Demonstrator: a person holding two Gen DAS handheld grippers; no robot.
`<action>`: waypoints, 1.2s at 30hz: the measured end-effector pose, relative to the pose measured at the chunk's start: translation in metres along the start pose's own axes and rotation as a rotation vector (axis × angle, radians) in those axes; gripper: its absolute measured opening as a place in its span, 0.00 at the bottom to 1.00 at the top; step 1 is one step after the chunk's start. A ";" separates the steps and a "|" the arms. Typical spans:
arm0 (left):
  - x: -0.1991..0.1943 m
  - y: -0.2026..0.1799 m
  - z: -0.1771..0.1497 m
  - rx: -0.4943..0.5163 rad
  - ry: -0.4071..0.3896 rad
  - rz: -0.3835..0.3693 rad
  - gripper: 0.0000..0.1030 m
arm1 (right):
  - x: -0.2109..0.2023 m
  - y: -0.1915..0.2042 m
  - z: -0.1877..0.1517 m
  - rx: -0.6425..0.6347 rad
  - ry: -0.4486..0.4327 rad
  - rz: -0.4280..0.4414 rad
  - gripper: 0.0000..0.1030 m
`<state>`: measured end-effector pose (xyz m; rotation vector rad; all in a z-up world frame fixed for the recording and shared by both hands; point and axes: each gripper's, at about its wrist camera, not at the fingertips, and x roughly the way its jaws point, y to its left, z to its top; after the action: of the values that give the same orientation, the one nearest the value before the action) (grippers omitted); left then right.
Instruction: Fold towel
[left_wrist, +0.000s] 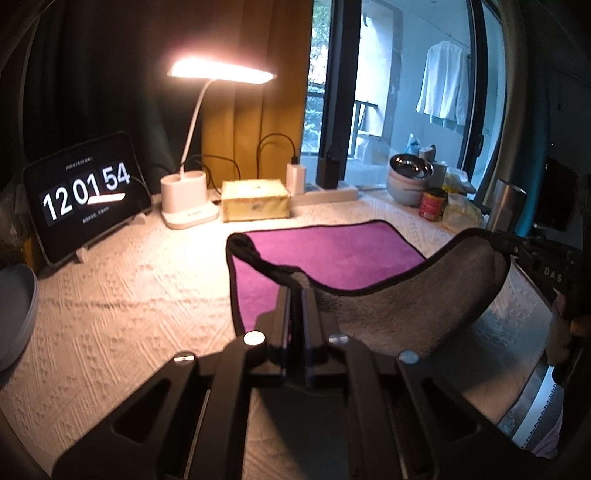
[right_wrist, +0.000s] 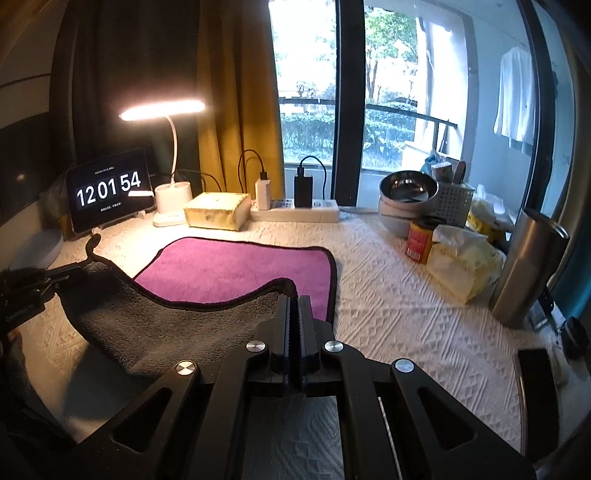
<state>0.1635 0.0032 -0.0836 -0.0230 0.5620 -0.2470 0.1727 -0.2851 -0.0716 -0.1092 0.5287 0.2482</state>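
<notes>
A towel (left_wrist: 325, 254), magenta on top, grey underneath, with black trim, lies on the white textured tablecloth; it also shows in the right wrist view (right_wrist: 236, 269). Its near edge is lifted, so the grey underside (left_wrist: 406, 295) hangs between the two grippers. My left gripper (left_wrist: 297, 286) is shut on the near left corner. My right gripper (right_wrist: 293, 297) is shut on the near right corner. The right gripper shows in the left wrist view (left_wrist: 513, 245), the left one in the right wrist view (right_wrist: 68, 271). The far half of the towel lies flat.
Behind the towel stand a clock tablet (left_wrist: 86, 195), a lit desk lamp (left_wrist: 188, 199), a yellow box (left_wrist: 255, 199) and a power strip (right_wrist: 295, 212). On the right are bowls (right_wrist: 406, 199), a red can (right_wrist: 419, 240), a tissue pack (right_wrist: 461, 262) and a steel tumbler (right_wrist: 524, 269). A plate (left_wrist: 18, 314) sits left.
</notes>
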 end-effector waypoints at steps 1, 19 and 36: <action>0.000 0.001 0.003 0.004 -0.004 0.001 0.05 | 0.001 0.000 0.002 -0.003 -0.003 -0.001 0.04; 0.024 0.007 0.048 0.055 -0.075 0.041 0.05 | 0.032 -0.009 0.042 -0.028 -0.074 -0.010 0.04; 0.073 0.014 0.077 0.061 -0.121 0.060 0.05 | 0.083 -0.014 0.075 -0.064 -0.111 -0.033 0.04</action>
<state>0.2671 -0.0044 -0.0574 0.0373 0.4337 -0.2029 0.2823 -0.2694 -0.0495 -0.1651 0.4088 0.2380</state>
